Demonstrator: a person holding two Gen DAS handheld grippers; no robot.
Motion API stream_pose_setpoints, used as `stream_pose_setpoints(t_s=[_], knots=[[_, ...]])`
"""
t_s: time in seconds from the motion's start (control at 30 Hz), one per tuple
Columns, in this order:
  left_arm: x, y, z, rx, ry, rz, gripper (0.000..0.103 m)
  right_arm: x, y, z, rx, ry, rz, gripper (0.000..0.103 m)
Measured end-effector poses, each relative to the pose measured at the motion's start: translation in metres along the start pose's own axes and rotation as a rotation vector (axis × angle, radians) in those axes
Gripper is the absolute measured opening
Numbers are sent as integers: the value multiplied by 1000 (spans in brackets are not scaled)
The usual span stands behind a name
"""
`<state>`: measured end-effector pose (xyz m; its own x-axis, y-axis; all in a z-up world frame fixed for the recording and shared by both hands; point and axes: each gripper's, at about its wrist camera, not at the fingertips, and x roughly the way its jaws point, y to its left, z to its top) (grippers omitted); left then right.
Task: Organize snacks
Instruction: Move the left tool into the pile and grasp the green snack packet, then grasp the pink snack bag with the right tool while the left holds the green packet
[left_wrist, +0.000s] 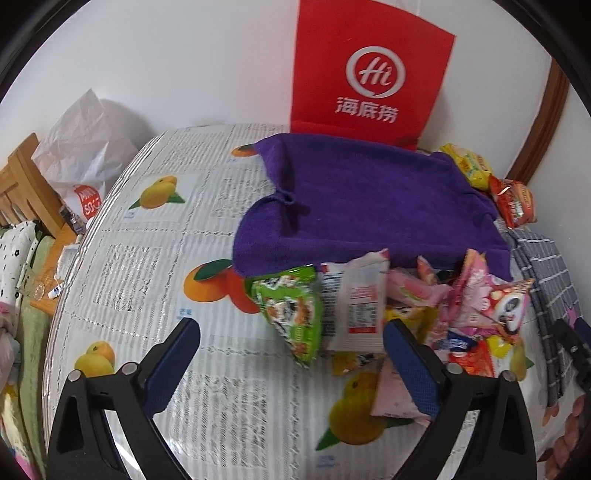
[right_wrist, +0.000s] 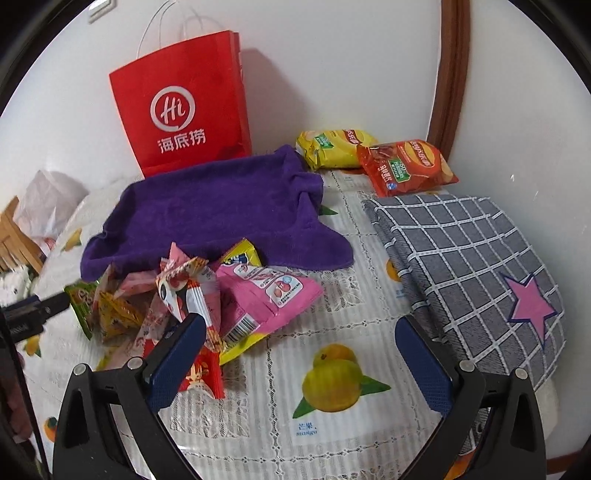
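A heap of small snack packets (left_wrist: 424, 314) lies on the fruit-print tablecloth in front of a purple towel (left_wrist: 369, 206). A green packet (left_wrist: 295, 314) and a white packet (left_wrist: 358, 302) stand at its left edge. My left gripper (left_wrist: 291, 354) is open just short of them, nothing between its fingers. In the right wrist view the heap (right_wrist: 192, 295) includes a big pink bag (right_wrist: 266, 299). My right gripper (right_wrist: 299, 354) is open over bare cloth to the heap's right. A yellow chip bag (right_wrist: 332, 147) and a red chip bag (right_wrist: 406, 166) lie by the wall.
A red paper bag (right_wrist: 184, 107) stands against the wall behind the towel. A grey checked cloth (right_wrist: 469, 258) with a pink star covers the table's right side. A white plastic bag (left_wrist: 81, 140) and wooden furniture (left_wrist: 26, 184) are off the left edge.
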<state>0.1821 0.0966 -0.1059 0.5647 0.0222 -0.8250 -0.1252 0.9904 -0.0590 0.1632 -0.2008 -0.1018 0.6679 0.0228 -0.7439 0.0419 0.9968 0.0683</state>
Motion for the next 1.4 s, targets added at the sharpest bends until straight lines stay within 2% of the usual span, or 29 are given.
stream_pose_setpoints(t_s=[0.13, 0.33, 0.53, 0.6, 0.67, 0.73, 0.8, 1.03, 1.27, 1.4], knots=[[11, 10, 0, -23, 15, -5, 98, 3, -8, 6, 35, -30, 18, 101], [28, 7, 4, -21, 25, -1, 97, 12, -10, 13, 17, -37, 5, 100], [49, 6, 5, -27, 45, 23, 90, 21, -19, 10, 27, -20, -2, 96], [55, 9, 6, -44, 47, 29, 79, 22, -20, 9, 28, -16, -12, 92], [61, 11, 7, -55, 57, 23, 78, 25, -20, 9, 19, -8, -8, 84], [65, 13, 7, -54, 59, 18, 73, 29, -19, 10, 13, 2, -8, 84], [68, 13, 6, -42, 64, 17, 55, 31, -17, 10, 9, 4, 3, 84], [71, 17, 4, -25, 61, 15, 55, 39, -12, 10, 10, 21, 15, 84], [73, 15, 3, -16, 24, 32, 52, 49, -12, 11, 21, 41, 33, 84], [72, 15, 3, -12, 22, 34, 52, 57, -8, 15, 25, 49, 67, 84]])
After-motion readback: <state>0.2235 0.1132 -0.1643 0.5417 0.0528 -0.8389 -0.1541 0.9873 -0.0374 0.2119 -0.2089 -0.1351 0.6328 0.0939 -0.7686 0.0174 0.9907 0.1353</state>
